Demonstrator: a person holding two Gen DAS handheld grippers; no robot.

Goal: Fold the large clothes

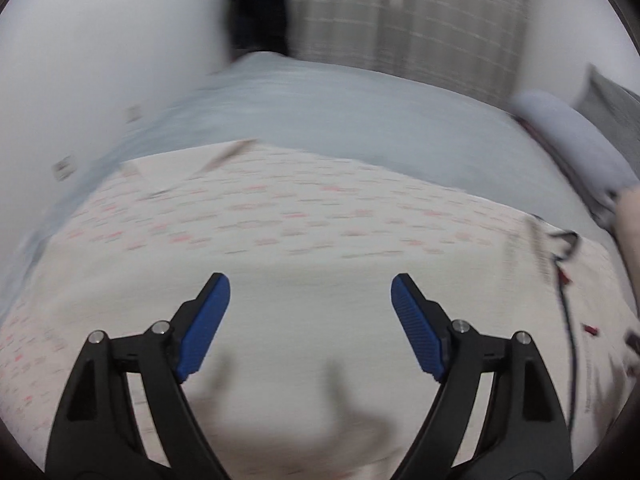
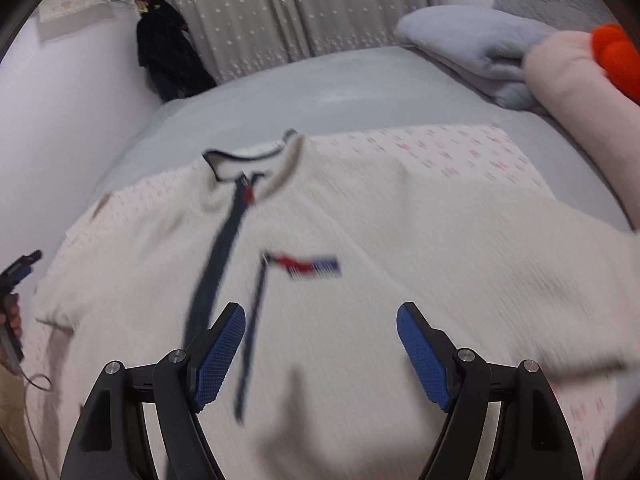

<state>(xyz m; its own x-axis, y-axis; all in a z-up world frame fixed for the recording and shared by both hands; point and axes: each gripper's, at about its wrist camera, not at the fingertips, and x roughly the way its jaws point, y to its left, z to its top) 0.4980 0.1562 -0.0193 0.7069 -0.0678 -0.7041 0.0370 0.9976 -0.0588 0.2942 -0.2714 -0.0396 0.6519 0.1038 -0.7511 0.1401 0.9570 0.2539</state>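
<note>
A cream zip-up sweater (image 2: 360, 232) with a navy zipper, navy-trimmed collar and a red-and-blue chest logo lies spread flat, front up, on a patterned cloth (image 2: 460, 148) on the bed. My right gripper (image 2: 321, 316) is open and empty, hovering above the sweater's lower chest. My left gripper (image 1: 310, 286) is open and empty above pale fabric (image 1: 280, 288); the sweater's collar and zipper (image 1: 560, 256) show at its right. The left gripper also shows at the far left of the right wrist view (image 2: 18, 272). Both views are motion-blurred.
The bed has a light grey sheet (image 2: 320, 92). A grey pillow (image 2: 472, 44) and a peach cushion (image 2: 572, 84) lie at the far right. Grey curtains (image 2: 280, 12) hang behind. A dark garment (image 2: 168, 52) hangs by the white wall at the left.
</note>
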